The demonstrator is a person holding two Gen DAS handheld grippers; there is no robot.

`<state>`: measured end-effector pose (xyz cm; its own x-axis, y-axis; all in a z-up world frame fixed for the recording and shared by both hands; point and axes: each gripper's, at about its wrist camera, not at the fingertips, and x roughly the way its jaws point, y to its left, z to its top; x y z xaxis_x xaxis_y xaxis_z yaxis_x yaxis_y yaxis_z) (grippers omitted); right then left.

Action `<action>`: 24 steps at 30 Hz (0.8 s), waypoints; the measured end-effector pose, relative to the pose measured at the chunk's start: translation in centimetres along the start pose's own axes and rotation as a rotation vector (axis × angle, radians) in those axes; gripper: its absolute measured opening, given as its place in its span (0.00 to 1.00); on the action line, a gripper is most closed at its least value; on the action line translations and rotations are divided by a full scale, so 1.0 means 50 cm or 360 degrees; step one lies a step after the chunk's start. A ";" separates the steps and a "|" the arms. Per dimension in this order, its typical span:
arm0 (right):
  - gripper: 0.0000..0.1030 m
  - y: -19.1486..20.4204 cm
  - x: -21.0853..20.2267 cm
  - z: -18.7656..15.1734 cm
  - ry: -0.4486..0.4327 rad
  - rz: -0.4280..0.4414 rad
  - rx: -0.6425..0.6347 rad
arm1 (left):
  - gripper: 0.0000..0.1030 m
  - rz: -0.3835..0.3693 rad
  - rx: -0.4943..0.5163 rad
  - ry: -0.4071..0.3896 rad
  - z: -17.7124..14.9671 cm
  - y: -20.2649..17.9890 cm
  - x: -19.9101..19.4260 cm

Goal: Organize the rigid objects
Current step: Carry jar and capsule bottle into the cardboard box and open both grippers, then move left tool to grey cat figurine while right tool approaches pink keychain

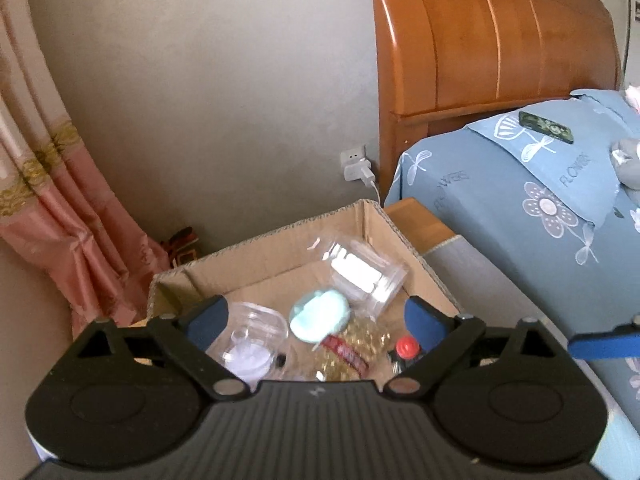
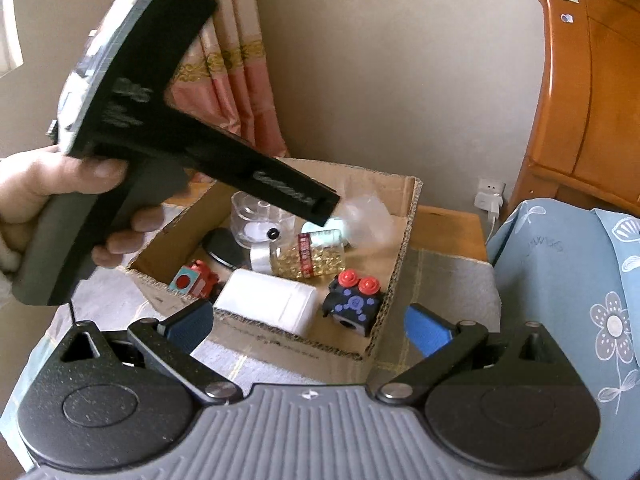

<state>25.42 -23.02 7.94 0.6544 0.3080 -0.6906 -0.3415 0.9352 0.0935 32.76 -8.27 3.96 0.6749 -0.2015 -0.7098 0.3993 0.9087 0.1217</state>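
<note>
Blue-padded left gripper (image 1: 316, 320) hangs wide open, empty, over the cardboard box (image 1: 280, 248); a clear jar (image 1: 366, 276), blurred, seems to be tumbling in. Right gripper (image 2: 310, 326) also gapes empty. Withdraw straight up, clear of the box walls.

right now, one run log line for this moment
left tongs: open, empty, over cardboard box | right tongs: open, empty, near box | clear jar: blurred, in box

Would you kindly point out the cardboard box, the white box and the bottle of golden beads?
cardboard box (image 2: 400, 280), right wrist view, right wall.
white box (image 2: 266, 300), right wrist view, top face.
bottle of golden beads (image 2: 320, 260), right wrist view, clear body.
</note>
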 end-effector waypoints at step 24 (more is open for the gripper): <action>1.00 0.055 -0.058 -0.206 0.0046 0.0007 0.0196 | 0.96 0.0118 -0.0297 -0.0022 -0.353 0.005 -0.173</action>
<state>15.60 -23.15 2.81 0.6325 0.3088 -0.7104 -0.2577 0.9487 0.1829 16.07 0.13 -2.12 0.7072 -0.1355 -0.6939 0.2270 0.9730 0.0414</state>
